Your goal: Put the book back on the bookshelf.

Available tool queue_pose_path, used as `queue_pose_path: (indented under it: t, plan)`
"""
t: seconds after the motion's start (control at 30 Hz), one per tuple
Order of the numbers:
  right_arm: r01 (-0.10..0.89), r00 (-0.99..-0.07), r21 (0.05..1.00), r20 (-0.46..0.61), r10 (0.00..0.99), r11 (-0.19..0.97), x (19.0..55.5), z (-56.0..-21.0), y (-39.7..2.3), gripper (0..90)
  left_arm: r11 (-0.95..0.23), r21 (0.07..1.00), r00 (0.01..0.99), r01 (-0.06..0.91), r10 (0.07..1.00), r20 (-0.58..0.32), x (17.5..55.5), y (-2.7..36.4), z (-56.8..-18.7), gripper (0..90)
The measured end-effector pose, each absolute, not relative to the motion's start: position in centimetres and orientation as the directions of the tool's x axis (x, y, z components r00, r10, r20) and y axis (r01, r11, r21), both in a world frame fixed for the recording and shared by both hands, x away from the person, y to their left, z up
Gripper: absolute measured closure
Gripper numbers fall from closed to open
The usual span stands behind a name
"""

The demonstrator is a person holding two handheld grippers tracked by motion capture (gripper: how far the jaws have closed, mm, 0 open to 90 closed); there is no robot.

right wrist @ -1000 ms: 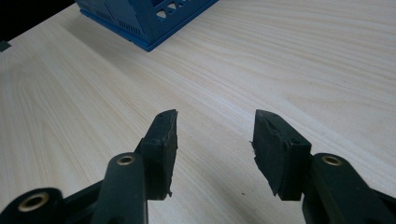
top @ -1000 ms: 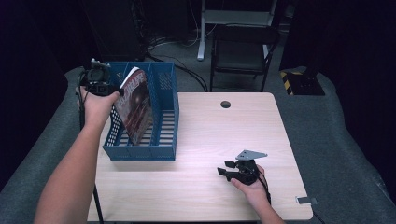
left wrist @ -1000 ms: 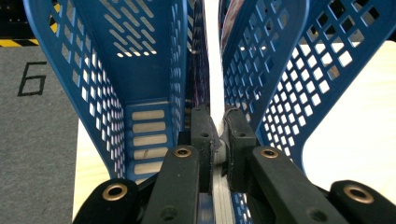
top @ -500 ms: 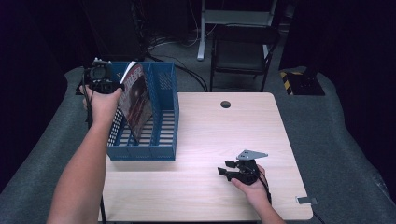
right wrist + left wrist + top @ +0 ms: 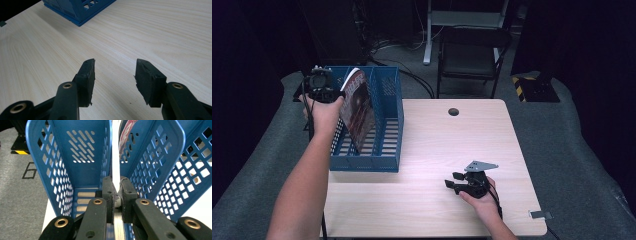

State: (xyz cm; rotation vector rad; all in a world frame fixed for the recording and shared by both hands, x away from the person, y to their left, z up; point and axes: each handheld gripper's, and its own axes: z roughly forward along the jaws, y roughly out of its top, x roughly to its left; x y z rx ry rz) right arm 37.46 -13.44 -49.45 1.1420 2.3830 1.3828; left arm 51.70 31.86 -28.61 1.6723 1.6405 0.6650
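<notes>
- The left gripper [image 5: 323, 86] has its jaws clamped on the top edge of a magazine [image 5: 358, 111], which leans tilted inside the blue file rack [image 5: 384, 131] on the bench [image 5: 452, 145].
- A thin-edge grip may slip, or the magazine could snag a divider.
- The right gripper [image 5: 115, 72] rests on the bench with its jaws apart and empty.

**A pale wood surface with one blue rack on it**

The surface [image 5: 427, 150] is a light wood-grain top with rounded corners. A small dark round hole [image 5: 453, 111] sits near its far edge, about midway across. A blue plastic file rack [image 5: 384, 125] with slotted walls stands directly on the left part, its base reaching the left edge. A small grey tab [image 5: 540, 215] lies near the right front corner. The right claw [image 5: 457, 181] rests low on the front right area, its jaws apart.
</notes>
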Motion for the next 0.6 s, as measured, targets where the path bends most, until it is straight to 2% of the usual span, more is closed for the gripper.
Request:
queue_pose_path:
  t: [0.2,0.47,0.6]
  plan:
    - [0.533,-0.698,0.796,0.223,0.68,0.286,37.47,-49.48,-13.42,50.0,0.025,0.772,0.084,0.635,0.991,-0.102,51.64,31.78,-28.72,82.0]
    - [0.533,-0.7,0.795,0.222,0.679,0.289,37.52,-49.53,-13.34,49.9,0.039,0.778,0.09,0.628,0.989,-0.122,51.43,32.17,-29.18,60.2]
    - [0.537,-0.698,0.794,0.228,0.678,0.285,37.51,-49.56,-13.29,49.9,0.038,0.771,0.103,0.636,0.986,-0.134,51.35,32.34,-29.34,54.7]
